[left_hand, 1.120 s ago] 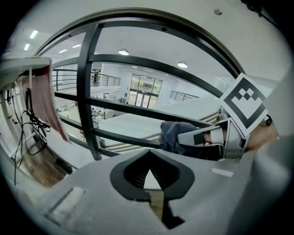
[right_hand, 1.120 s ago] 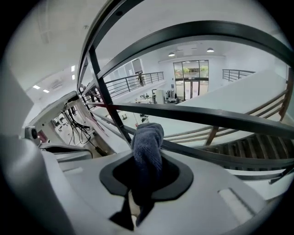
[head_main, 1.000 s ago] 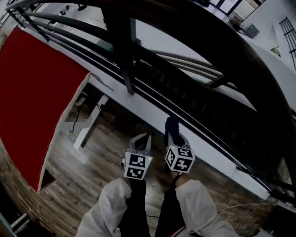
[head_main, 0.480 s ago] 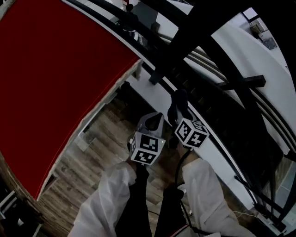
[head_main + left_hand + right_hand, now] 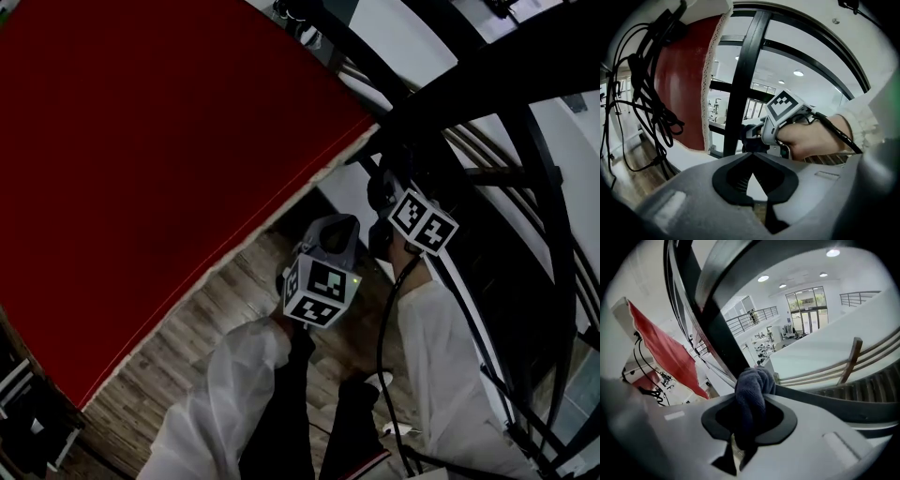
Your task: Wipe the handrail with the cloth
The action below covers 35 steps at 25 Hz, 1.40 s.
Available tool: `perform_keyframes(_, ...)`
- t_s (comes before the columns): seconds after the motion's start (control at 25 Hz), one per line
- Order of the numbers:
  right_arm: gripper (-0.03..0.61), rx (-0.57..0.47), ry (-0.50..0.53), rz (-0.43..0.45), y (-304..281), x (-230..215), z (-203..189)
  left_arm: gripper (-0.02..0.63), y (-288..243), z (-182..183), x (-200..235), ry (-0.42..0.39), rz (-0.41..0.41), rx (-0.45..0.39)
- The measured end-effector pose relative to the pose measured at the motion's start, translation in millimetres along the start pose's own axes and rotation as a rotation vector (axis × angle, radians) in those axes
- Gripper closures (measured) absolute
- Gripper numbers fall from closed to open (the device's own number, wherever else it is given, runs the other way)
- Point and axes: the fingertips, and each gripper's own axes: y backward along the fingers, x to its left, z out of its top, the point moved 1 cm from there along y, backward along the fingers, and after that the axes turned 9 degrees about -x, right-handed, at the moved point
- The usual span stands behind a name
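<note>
The black handrail (image 5: 497, 70) curves across the top right of the head view, with black posts (image 5: 539, 169) under it. My right gripper (image 5: 386, 199) is shut on a dark blue cloth (image 5: 380, 186) just below the rail, close to a post. In the right gripper view the cloth (image 5: 752, 392) bulges out of the shut jaws of the right gripper (image 5: 752, 380), with a black railing post (image 5: 715, 329) right behind it. Beside it on the left, my left gripper (image 5: 337, 232) is lower down. The left gripper (image 5: 751, 158) is shut on nothing.
A big red panel (image 5: 141, 159) with a pale edge fills the left of the head view. Wood flooring (image 5: 216, 319) lies below. A white ledge (image 5: 352, 192) runs under the railing. Loose black cables (image 5: 642, 93) hang at the left in the left gripper view.
The head view has swung so the red panel fills more of it. Both grippers have moved up and to the right, closer to the railing, the right still holding the cloth.
</note>
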Motion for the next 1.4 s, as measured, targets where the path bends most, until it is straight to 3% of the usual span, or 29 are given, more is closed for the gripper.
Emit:
perform_keyframes(0.12, 0.503, 0.003, -0.04, -0.004, -8, 5, -2, 0.609, 3, -3, 6, 0.002, -0.003, 0.001)
perform_keyframes(0.48, 0.503, 0.022, -0.029, -0.037, -20, -5, -14, 0.611, -7, -17, 21, 0.008, -0.014, 0.021)
perform_keyframes(0.84, 0.503, 0.004, -0.059, -0.115, 8, -56, -30, 0.609, -13, -35, -10, -0.041, -0.061, 0.055)
perform_keyframes(1.2, 0.503, -0.014, -0.1, -0.215, 85, -136, -51, 0.609, -9, -63, -88, -0.072, -0.136, 0.106)
perform_keyframes(1.4, 0.502, -0.012, -0.099, -0.241, 130, -189, -61, 0.61, -20, -82, -156, -0.091, -0.196, 0.137)
